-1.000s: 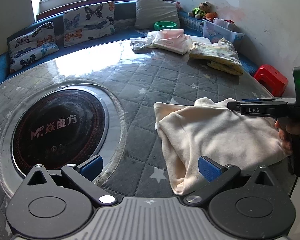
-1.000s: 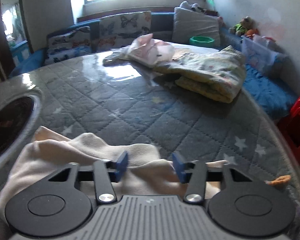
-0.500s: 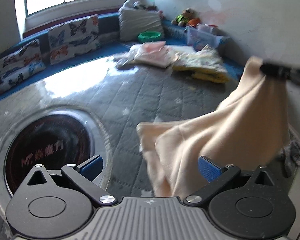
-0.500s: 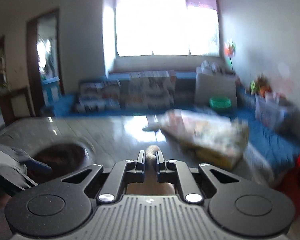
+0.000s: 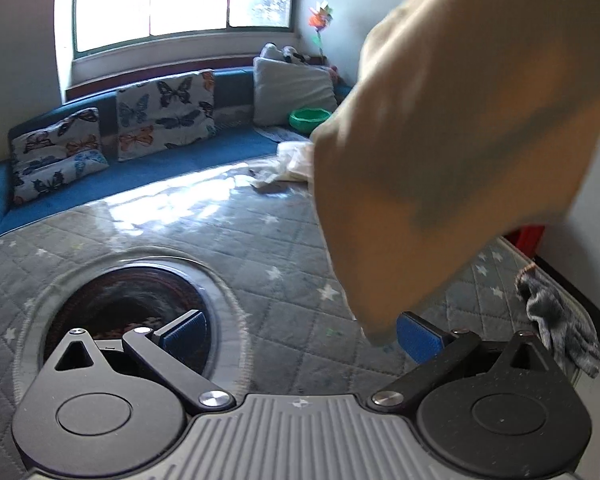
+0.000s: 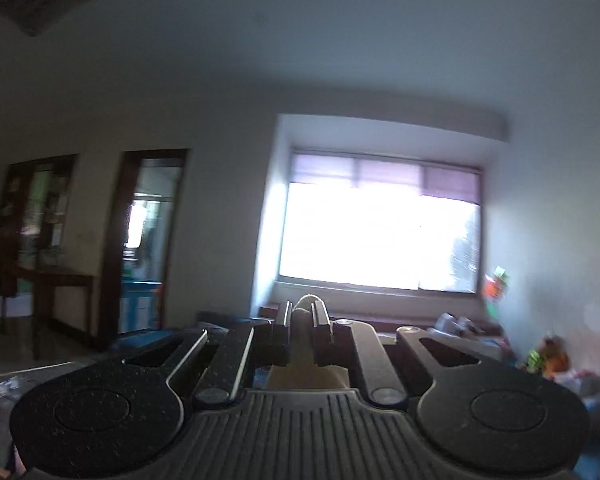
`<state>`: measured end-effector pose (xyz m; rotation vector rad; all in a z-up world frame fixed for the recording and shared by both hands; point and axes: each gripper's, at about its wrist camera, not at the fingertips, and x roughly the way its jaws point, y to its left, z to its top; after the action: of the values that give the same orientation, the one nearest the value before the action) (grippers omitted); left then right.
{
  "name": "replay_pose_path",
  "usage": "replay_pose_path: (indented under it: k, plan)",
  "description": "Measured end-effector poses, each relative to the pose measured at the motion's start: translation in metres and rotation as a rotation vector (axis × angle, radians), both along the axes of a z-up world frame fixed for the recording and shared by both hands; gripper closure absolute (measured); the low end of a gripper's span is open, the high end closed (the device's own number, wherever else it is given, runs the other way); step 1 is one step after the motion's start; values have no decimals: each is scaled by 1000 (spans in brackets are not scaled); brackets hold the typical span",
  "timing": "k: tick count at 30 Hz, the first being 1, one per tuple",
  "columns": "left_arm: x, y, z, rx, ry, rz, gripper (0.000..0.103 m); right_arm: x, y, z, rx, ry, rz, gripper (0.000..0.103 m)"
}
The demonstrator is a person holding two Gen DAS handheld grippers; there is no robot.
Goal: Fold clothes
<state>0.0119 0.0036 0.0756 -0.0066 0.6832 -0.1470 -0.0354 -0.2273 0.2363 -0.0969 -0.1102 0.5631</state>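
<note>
A cream garment (image 5: 452, 140) hangs in the air at the right of the left wrist view, lifted clear of the grey quilted table (image 5: 260, 248). Its lower tip dangles just above my left gripper's right pad. My left gripper (image 5: 300, 334) is open and empty, low over the table. My right gripper (image 6: 302, 314) is shut on a fold of the cream garment (image 6: 306, 336), raised high and pointing at the window and ceiling. The rest of the cloth is hidden below it.
A dark round inset (image 5: 128, 312) lies in the table at the left. A grey patterned rag (image 5: 556, 328) hangs at the table's right edge. Other clothes (image 5: 288, 162) lie at the far side. A blue bench with butterfly cushions (image 5: 164, 116) runs under the window.
My right gripper closed on the cream garment and lifted it high off the table. The cloth now hangs free in front of the left gripper, which stayed open.
</note>
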Motion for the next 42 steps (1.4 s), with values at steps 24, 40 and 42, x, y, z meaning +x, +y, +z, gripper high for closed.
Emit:
replay_pose_path:
  k: [24,40,42]
  plan:
    - [10,6,-56,49,129,30,0,-49,-16,-186,-158,692,97,59]
    - [48,-10,-108,72,196,-18,16,-11,-63,-259,-161,920,-288,60]
    - [48,-11,-111,72,195,-24,18,-10,-61,-258,-192,897,-304,61]
